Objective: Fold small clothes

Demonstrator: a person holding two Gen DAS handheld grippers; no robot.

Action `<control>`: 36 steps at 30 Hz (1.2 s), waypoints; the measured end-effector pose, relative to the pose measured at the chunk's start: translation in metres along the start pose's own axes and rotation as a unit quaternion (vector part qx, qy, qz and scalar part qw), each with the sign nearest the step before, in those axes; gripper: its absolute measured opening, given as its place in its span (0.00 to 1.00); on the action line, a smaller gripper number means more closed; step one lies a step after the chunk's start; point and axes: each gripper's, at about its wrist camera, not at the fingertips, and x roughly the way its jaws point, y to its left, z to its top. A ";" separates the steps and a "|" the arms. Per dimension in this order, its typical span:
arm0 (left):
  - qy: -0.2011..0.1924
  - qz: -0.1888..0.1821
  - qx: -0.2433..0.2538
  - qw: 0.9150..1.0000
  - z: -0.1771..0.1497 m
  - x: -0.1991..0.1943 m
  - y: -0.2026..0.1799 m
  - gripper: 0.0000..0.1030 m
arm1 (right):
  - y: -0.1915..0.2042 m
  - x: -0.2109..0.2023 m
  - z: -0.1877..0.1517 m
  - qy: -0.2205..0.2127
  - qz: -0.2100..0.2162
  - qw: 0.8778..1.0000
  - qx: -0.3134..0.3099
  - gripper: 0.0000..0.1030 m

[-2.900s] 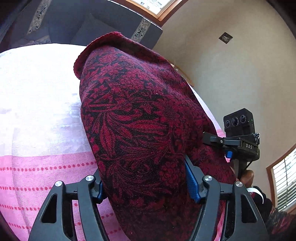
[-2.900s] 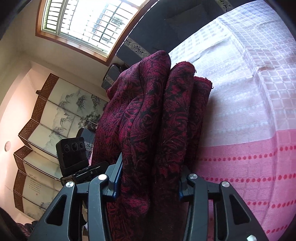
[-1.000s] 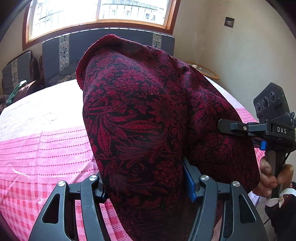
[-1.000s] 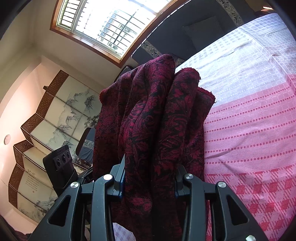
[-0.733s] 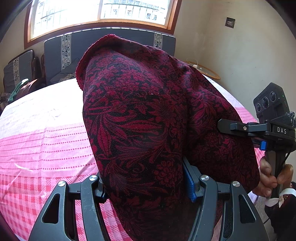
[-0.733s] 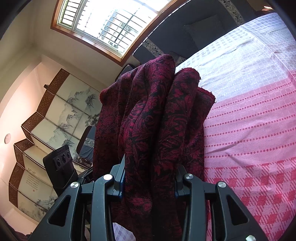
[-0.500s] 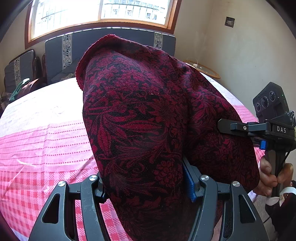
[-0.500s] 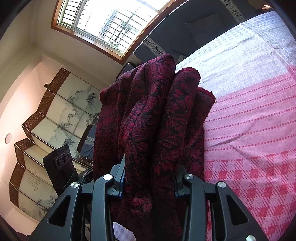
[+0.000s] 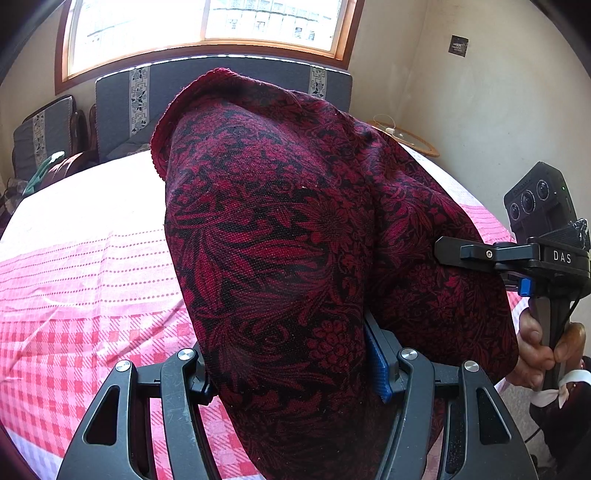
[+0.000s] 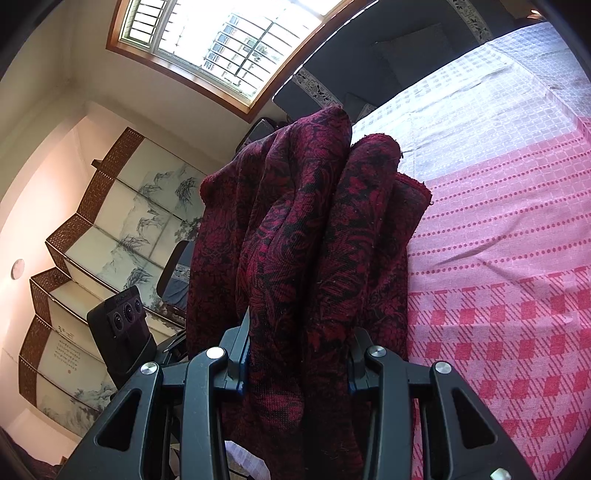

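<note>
A dark red and black floral garment is held up off the bed between both grippers. My left gripper is shut on one end of it, and the cloth hides the fingertips. My right gripper is shut on the other end, where the garment bunches in thick vertical folds. The right gripper also shows at the right of the left wrist view, pinching the cloth. The left gripper's camera block shows at the left of the right wrist view.
A bed with a pink and white checked cover lies below, also seen in the right wrist view. A grey headboard and a window are behind. A folding painted screen stands at the left.
Both grippers have drawn back toward the foot of the bed with the garment; more of the checked cover shows now. The grips have not changed.
</note>
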 end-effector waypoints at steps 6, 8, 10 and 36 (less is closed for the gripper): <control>-0.001 0.003 0.003 1.000 0.000 0.000 -0.005 0.60 | -0.001 0.001 0.005 0.005 0.002 1.000 0.000 0.34; -0.002 0.003 0.003 1.000 0.001 0.001 -0.006 0.60 | -0.001 0.002 0.006 0.006 0.002 1.000 -0.002 0.34; -0.003 0.003 0.003 1.000 0.000 0.002 -0.007 0.60 | -0.001 0.002 0.008 0.007 0.001 1.000 -0.004 0.34; -0.002 0.004 0.007 1.000 0.002 0.008 -0.007 0.61 | -0.004 0.002 0.018 0.010 -0.001 1.000 -0.014 0.34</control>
